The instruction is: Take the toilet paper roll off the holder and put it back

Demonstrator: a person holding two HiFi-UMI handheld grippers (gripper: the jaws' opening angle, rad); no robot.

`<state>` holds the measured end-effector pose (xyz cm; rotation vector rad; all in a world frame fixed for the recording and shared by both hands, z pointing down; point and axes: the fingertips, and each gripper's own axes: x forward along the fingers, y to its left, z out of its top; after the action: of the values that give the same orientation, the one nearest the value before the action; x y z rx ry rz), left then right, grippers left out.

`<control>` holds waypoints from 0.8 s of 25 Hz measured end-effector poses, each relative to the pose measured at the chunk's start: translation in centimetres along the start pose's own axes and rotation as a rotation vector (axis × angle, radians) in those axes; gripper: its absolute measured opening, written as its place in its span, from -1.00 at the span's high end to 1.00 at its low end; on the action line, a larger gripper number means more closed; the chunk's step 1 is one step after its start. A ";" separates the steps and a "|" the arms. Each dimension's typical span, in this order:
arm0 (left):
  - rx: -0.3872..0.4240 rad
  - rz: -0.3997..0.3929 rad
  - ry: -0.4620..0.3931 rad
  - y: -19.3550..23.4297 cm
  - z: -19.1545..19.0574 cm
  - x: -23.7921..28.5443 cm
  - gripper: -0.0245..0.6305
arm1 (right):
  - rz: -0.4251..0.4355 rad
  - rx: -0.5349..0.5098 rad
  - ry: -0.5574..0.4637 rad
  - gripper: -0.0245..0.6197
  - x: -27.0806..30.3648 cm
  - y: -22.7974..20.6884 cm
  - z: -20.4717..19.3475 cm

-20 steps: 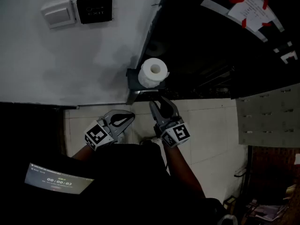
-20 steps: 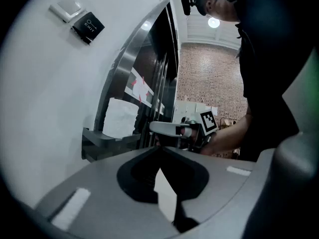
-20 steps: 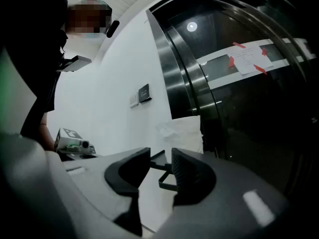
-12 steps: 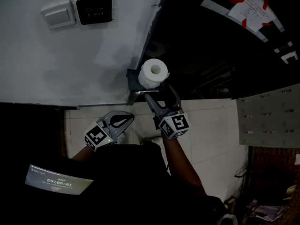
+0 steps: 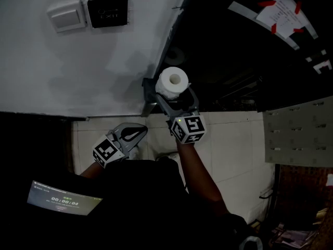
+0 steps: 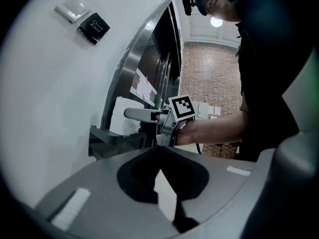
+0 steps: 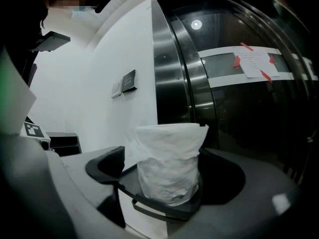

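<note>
Hanging below and left of the holder (image 5: 148, 84), the left gripper (image 5: 140, 131) is closed and empty. The toilet paper roll (image 5: 171, 81) stands upright on the holder, bracketed by the right gripper (image 5: 176, 98), whose jaws are spread wide and not visibly squeezing. This looks like the grasping step; next, close gently and lift.

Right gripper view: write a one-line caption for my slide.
Right gripper, jaws wide open, straddles the white toilet paper roll standing upright on its dark holder beside a steel door frame.
</note>
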<state>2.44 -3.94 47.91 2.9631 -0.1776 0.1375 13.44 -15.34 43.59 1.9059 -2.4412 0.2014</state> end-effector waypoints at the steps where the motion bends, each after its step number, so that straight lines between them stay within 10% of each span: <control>1: -0.001 0.001 0.001 0.1 0.0 -0.1 0.92 | -0.010 -0.007 0.009 -0.49 0.4 -0.1 0.0; 20: -0.003 0.010 0.008 0.3 0.1 0.1 0.92 | -0.113 -0.059 0.056 -0.41 0.9 -1.3 0.6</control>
<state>2.49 -4.22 47.87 2.9583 -0.1913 0.1496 14.47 -16.60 43.18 1.9783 -2.2698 0.1738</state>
